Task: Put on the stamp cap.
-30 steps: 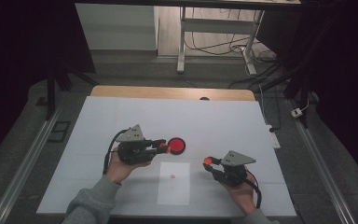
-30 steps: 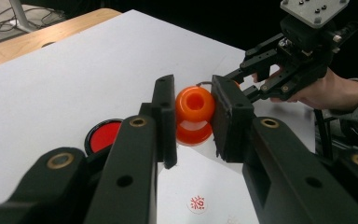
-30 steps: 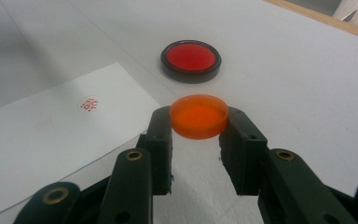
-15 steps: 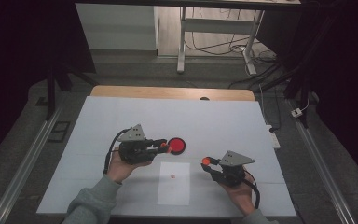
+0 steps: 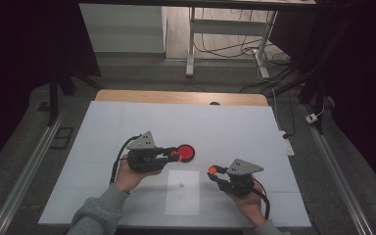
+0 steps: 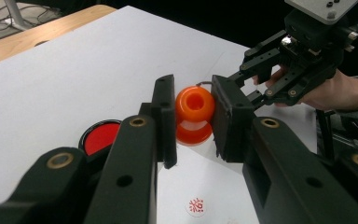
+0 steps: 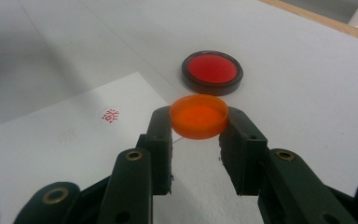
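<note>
A wide white desk (image 5: 127,122) fills the middle of the room, and a white sheet of paper (image 5: 183,193) lies near its front edge, between the person's two hands. Just beyond the paper's far edge sits a round black-rimmed dish of red ink (image 5: 186,152). The left tool (image 5: 175,155) is clamped on a small orange plastic stamp with a rounded, hollow-topped knob (image 6: 194,114), held off the desk beside the ink dish; the right tool (image 5: 212,171) is clamped on the stamp's shallow orange plastic cap (image 7: 199,115), held above the paper's right edge. One red round stamp mark (image 7: 109,114) sits on the paper; its characters are too small to read, and I see no brand or label anywhere. The knob is smooth and curved, so I think it could twist or slip between the flat pads if pressed down off-centre, smearing the next print; the thin cap, gripped only by its rim, could pop free.
</note>
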Demonstrator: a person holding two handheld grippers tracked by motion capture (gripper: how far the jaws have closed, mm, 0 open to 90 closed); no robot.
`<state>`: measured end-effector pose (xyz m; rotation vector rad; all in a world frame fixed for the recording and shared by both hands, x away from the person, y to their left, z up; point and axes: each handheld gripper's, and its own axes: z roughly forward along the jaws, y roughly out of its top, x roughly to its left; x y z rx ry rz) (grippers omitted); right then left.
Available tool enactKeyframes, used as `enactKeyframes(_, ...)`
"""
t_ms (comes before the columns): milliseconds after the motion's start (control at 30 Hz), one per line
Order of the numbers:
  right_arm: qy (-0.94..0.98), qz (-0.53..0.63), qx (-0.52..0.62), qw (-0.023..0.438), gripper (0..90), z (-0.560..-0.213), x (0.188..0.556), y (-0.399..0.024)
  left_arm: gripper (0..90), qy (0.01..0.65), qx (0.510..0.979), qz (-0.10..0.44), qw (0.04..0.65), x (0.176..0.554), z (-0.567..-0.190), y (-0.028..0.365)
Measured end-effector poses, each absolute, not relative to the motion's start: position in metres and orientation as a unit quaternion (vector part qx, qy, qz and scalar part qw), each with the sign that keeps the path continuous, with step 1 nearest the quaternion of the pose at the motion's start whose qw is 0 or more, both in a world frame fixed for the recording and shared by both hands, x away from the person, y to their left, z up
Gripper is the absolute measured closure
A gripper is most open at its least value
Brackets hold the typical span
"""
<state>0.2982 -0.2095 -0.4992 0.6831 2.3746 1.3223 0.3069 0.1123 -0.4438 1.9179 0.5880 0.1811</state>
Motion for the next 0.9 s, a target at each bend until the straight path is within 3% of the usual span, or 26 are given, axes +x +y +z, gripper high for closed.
enactKeyframes(900,0.839,0.472,0.223,0.152,64.9,-0.502,0.296,-0.192,71.9,0.234,0.814,0.065,0.528,0.307,-0.449,0.095)
